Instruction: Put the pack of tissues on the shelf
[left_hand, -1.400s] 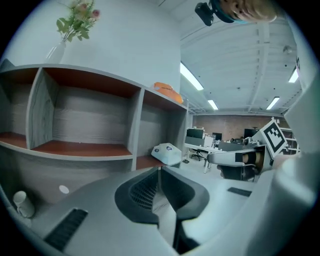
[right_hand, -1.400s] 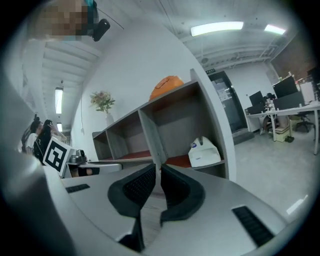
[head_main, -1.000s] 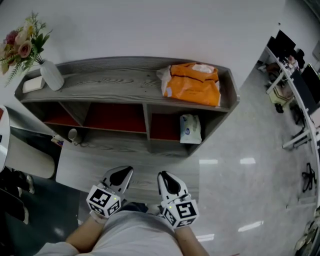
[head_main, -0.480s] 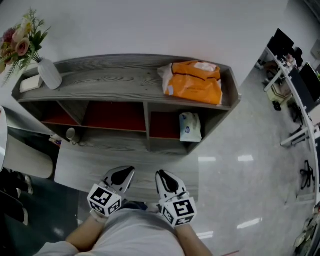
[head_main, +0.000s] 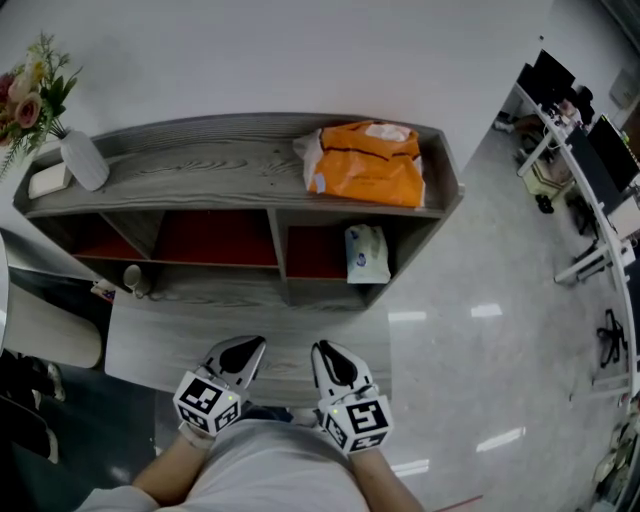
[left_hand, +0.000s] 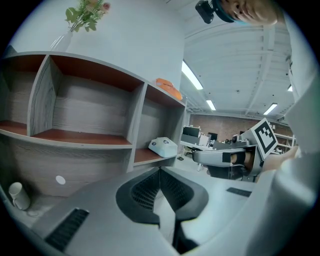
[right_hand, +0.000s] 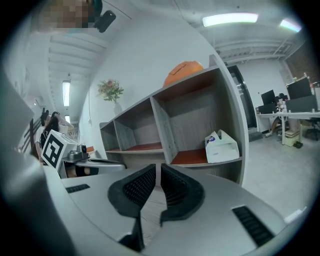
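Ahead, the pack of tissues (head_main: 366, 255) is sitting in the lower right compartment of the grey wooden shelf (head_main: 200, 160), well apart from both sets of fingers, beyond them and off to the right of the right pair. It is resting on the reddish-brown board close to the compartment's front edge. It is showing as a soft white pack with a blue printed patch on its face. In the right gripper view the pack (right_hand: 221, 146) is standing upright with a peaked, creased top, the blue mark near its upper left corner. In the left gripper view it (left_hand: 162, 146) is appearing as a low pale lump on the same board.

The person is holding the left gripper (head_main: 255, 345) low and close to the body, its fingers pressing together at the tips with nothing between them. The right gripper (head_main: 322, 350) is hovering just beside it, its fingers all but meeting, only a thin slit showing and nothing in it.

Farther beyond the fingers, an orange bag (head_main: 368, 165) is lying on the shelf's top, above the pack's compartment. Far to the left of the fingers, a white vase (head_main: 83, 160) is holding flowers (head_main: 35, 85).
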